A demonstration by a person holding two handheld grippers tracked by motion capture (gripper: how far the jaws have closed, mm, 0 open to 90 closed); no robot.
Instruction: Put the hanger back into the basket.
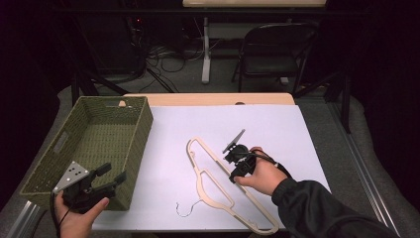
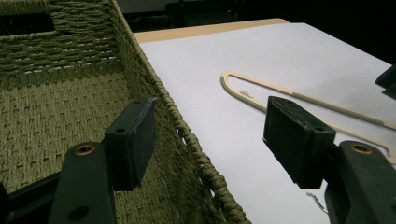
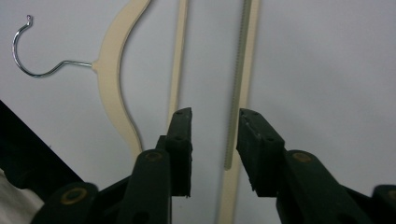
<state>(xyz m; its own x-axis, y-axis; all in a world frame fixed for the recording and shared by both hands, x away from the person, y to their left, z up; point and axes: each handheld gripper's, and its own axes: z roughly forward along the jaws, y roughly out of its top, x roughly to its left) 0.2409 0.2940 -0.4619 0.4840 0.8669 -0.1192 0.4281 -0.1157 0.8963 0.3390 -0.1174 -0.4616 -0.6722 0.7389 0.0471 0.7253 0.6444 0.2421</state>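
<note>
A cream wooden hanger (image 1: 203, 181) lies flat on the white sheet (image 1: 267, 129), its wire hook (image 1: 185, 210) pointing toward the front edge. My right gripper (image 1: 235, 171) hovers over the hanger's middle, pointing down. In the right gripper view its jaws (image 3: 215, 121) stand apart with the hanger's ridged bar (image 3: 240, 70) between them, and the pads do not press on it. The hook (image 3: 28, 56) lies at that view's upper left. My left gripper (image 1: 114, 172) is open at the green woven basket (image 1: 141, 129), its jaws (image 2: 210, 121) straddling the basket's near rim (image 2: 187, 135) without gripping.
The basket stands on the table's left side with nothing in it. The sheet's far half lies bare. Behind the table are a folding chair (image 1: 272, 47), a white table leg (image 1: 205, 49) and floor cables. The right gripper's edge (image 2: 387, 79) pokes into the left gripper view.
</note>
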